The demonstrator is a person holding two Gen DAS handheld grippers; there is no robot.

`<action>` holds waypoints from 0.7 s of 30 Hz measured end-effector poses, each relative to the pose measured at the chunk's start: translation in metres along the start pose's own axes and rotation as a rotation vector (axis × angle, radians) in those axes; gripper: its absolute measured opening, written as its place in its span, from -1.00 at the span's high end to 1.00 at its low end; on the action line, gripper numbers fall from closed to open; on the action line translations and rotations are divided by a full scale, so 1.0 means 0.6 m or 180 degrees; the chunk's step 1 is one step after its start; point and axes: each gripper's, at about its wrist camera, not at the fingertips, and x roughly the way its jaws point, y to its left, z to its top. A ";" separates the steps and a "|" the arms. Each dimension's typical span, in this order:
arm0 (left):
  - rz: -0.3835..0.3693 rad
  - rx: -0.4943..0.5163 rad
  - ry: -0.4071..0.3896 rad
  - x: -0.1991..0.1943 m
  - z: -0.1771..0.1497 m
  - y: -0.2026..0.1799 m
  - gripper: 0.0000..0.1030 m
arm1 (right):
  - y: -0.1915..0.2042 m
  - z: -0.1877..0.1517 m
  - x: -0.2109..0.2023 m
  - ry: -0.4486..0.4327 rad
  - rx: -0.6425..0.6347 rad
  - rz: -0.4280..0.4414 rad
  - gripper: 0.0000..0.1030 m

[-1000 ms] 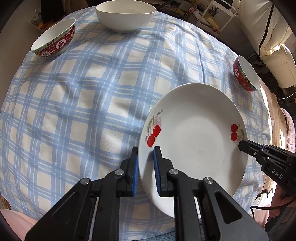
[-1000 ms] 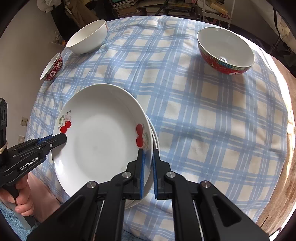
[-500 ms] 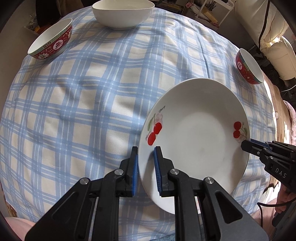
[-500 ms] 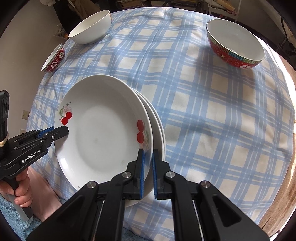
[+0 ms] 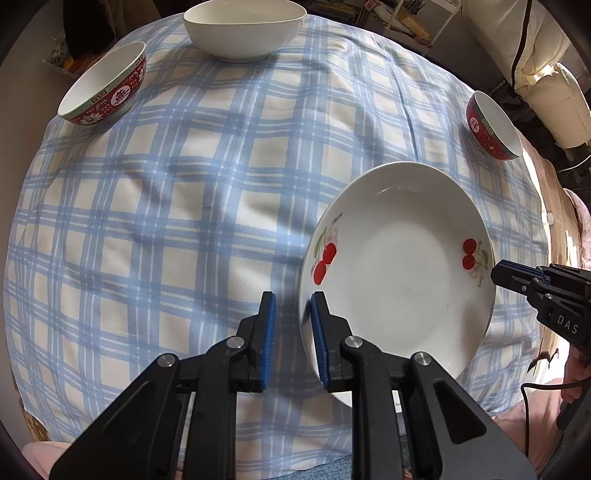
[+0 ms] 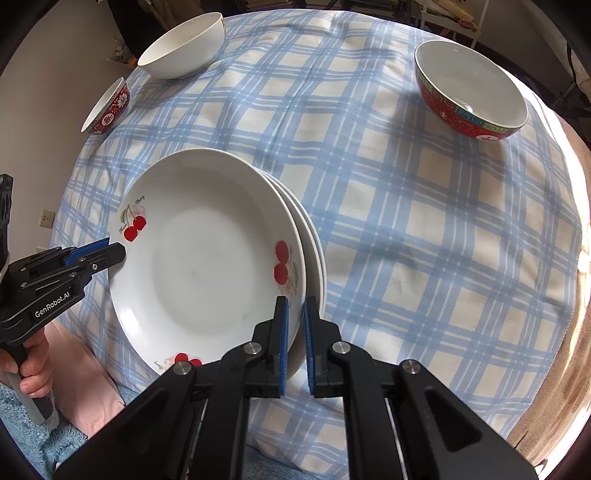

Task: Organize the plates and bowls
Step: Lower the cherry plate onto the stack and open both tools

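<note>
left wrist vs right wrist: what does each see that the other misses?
Left wrist only: the cream cushion beyond the table's right edge, and the right gripper side-on at the plate rim.

Right wrist only: more plates stacked under the top plate, a third cherry motif on its near rim, the hand on the left gripper, a wall socket.

Both: the top plate, white bowl, two red bowls, checked cloth.

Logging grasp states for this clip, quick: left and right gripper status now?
Left gripper: open, fingers astride the top plate rim.
Right gripper: shut on the top plate.
</note>
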 end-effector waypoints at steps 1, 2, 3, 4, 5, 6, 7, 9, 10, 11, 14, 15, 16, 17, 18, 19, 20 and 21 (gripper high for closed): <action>0.0000 0.0001 0.0011 0.000 0.000 0.001 0.61 | -0.001 0.001 -0.007 -0.0049 -0.0006 -0.0018 0.82; 0.0018 0.0008 0.0009 -0.002 0.000 0.001 0.61 | -0.002 0.004 -0.014 -0.0087 -0.0016 -0.0021 0.82; 0.0051 0.0016 -0.0005 -0.004 0.000 0.002 0.61 | -0.003 0.006 -0.020 -0.0115 -0.0021 -0.0008 0.82; 0.0084 0.0037 -0.0015 -0.006 0.000 0.002 0.61 | -0.004 0.009 -0.026 -0.0149 -0.0011 0.0000 0.82; 0.0098 0.0055 -0.0025 -0.008 0.000 0.003 0.61 | -0.005 0.012 -0.032 -0.0177 -0.0005 -0.0005 0.82; 0.0093 0.0060 -0.0038 -0.010 0.001 0.005 0.61 | -0.004 0.014 -0.036 -0.0194 -0.0016 -0.0015 0.82; 0.0091 0.0056 -0.0049 -0.012 0.003 0.009 0.61 | -0.003 0.017 -0.039 -0.0213 -0.0032 -0.0029 0.82; 0.0080 -0.0006 -0.0081 -0.017 0.004 0.021 0.61 | 0.002 0.022 -0.046 -0.0258 -0.0063 -0.0031 0.82; 0.0064 -0.0025 -0.0097 -0.019 0.006 0.027 0.61 | 0.004 0.025 -0.048 -0.0281 -0.0070 -0.0013 0.82; 0.0054 -0.0037 -0.0112 -0.021 0.008 0.034 0.61 | 0.005 0.029 -0.051 -0.0308 -0.0071 0.0008 0.81; 0.0114 -0.0066 -0.0147 -0.034 0.019 0.050 0.57 | 0.012 0.043 -0.056 -0.0387 -0.0038 0.0025 0.70; 0.0140 -0.0059 -0.0167 -0.041 0.023 0.056 0.50 | 0.012 0.048 -0.057 -0.0399 -0.0028 0.0022 0.57; 0.0173 -0.0043 -0.0200 -0.047 0.028 0.059 0.45 | 0.014 0.054 -0.057 -0.0414 -0.0020 0.0020 0.50; 0.0217 -0.0031 -0.0245 -0.053 0.034 0.063 0.32 | 0.016 0.060 -0.056 -0.0434 -0.0019 0.0024 0.39; 0.0255 -0.0031 -0.0300 -0.058 0.040 0.066 0.17 | 0.018 0.067 -0.056 -0.0456 -0.0025 0.0026 0.30; 0.0295 -0.0032 -0.0355 -0.064 0.047 0.071 0.09 | 0.020 0.074 -0.056 -0.0473 -0.0030 0.0022 0.26; 0.0332 -0.0032 -0.0396 -0.069 0.054 0.077 0.00 | 0.022 0.081 -0.054 -0.0486 -0.0031 0.0015 0.14; 0.0374 -0.0027 -0.0427 -0.071 0.062 0.081 -0.06 | 0.024 0.089 -0.053 -0.0511 -0.0018 -0.0003 -0.01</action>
